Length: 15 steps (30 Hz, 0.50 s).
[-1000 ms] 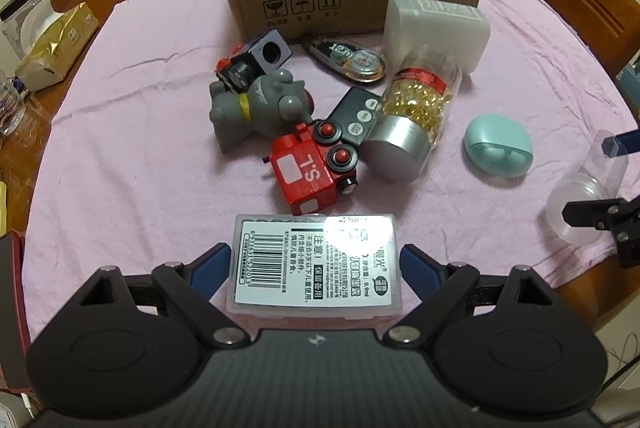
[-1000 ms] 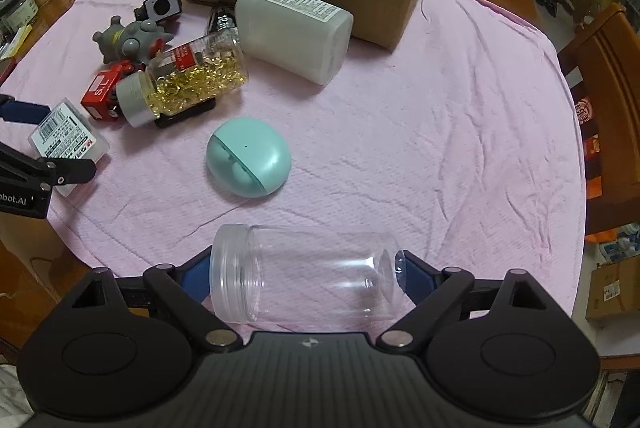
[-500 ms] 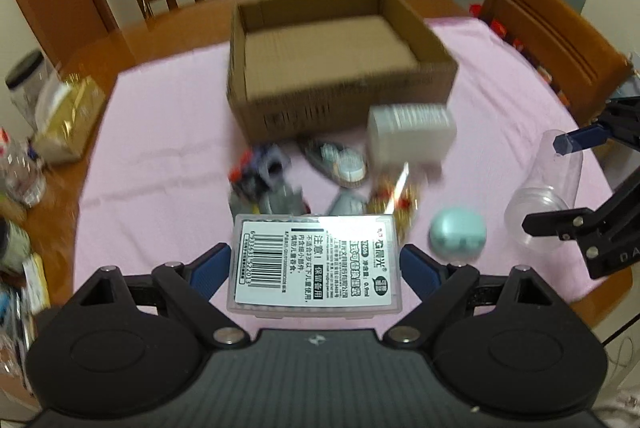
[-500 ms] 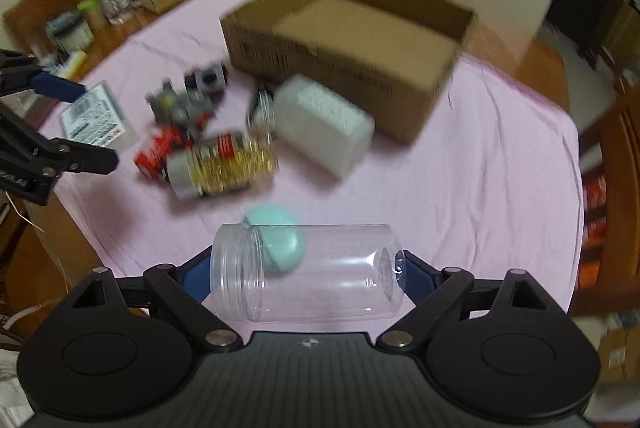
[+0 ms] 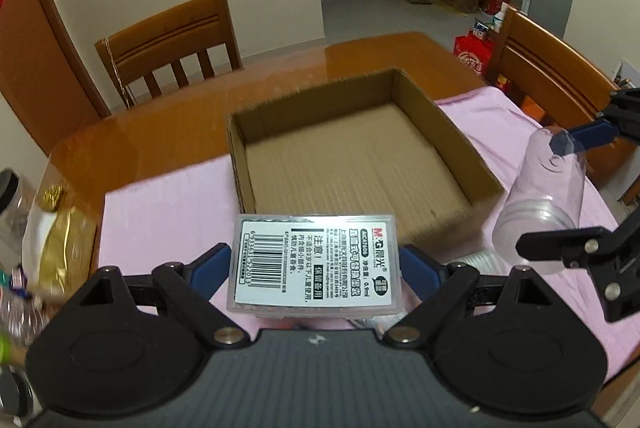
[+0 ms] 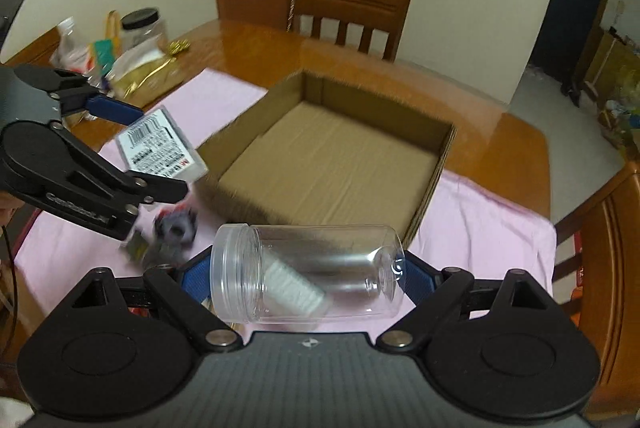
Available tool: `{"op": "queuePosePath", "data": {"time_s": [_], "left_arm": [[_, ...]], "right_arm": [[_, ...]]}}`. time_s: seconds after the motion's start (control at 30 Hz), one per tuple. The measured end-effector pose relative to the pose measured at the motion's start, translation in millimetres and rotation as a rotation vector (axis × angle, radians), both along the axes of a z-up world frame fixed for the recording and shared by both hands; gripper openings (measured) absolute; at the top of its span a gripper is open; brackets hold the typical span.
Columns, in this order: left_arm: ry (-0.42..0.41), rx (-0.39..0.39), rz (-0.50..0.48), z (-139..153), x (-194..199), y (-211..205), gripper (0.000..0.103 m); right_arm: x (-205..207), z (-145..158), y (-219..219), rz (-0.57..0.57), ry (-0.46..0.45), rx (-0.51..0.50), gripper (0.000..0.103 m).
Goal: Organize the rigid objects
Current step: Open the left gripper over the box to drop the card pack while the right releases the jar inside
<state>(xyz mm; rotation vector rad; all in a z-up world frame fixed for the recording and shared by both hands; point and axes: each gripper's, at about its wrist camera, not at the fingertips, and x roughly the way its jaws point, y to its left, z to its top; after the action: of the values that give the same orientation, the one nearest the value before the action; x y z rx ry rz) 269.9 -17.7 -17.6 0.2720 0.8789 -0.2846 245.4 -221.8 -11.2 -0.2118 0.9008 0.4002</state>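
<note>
My left gripper [image 5: 314, 268] is shut on a flat clear plastic case with a barcode label [image 5: 314, 262] and holds it in the air just before the near wall of an open, empty cardboard box [image 5: 352, 164]. My right gripper [image 6: 306, 274] is shut on a clear empty plastic jar [image 6: 306, 272], lying sideways, above the box's [image 6: 332, 152] near right corner. In the right wrist view the left gripper [image 6: 132, 148] with the case [image 6: 162, 146] is at the left. In the left wrist view the jar [image 5: 540, 200] and right gripper [image 5: 576, 188] are at the right.
The box stands on a pink cloth [image 5: 168, 204] over a wooden table [image 5: 160, 132]. Blurred toys [image 6: 172, 228] and a white container seen through the jar lie below the grippers. A gold bag [image 6: 148, 76], a jar and bottles crowd the table's left side. Wooden chairs [image 5: 172, 44] stand around.
Both grippers have risen from the cloth and moved forward toward the box, each still holding its object. The loose toys have dropped out of the left wrist view.
</note>
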Motion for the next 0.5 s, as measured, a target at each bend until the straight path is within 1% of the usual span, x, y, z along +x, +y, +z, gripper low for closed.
{"op": "queuePosePath", "data": {"time_s": [0.1, 0.2, 0.3, 0.5], "left_arm": [[-0.004, 0.004, -0.014, -3, 26, -1, 0.090], [0.000, 0.007, -0.021, -10, 48, -3, 0.090], [0.006, 0.013, -0.035, -16, 66, -6, 0.090], [0.020, 0.021, -0.039, -31, 101, -12, 0.090]], "right_arm": [[25, -3, 7, -0.022, -0.003, -0.003, 0.094], [53, -12, 12, -0.054, 0.012, 0.000, 0.094], [69, -21, 13, -0.073, 0.024, 0.007, 0.094], [93, -36, 20, -0.116, 0.030, -0.017, 0.094]]}}
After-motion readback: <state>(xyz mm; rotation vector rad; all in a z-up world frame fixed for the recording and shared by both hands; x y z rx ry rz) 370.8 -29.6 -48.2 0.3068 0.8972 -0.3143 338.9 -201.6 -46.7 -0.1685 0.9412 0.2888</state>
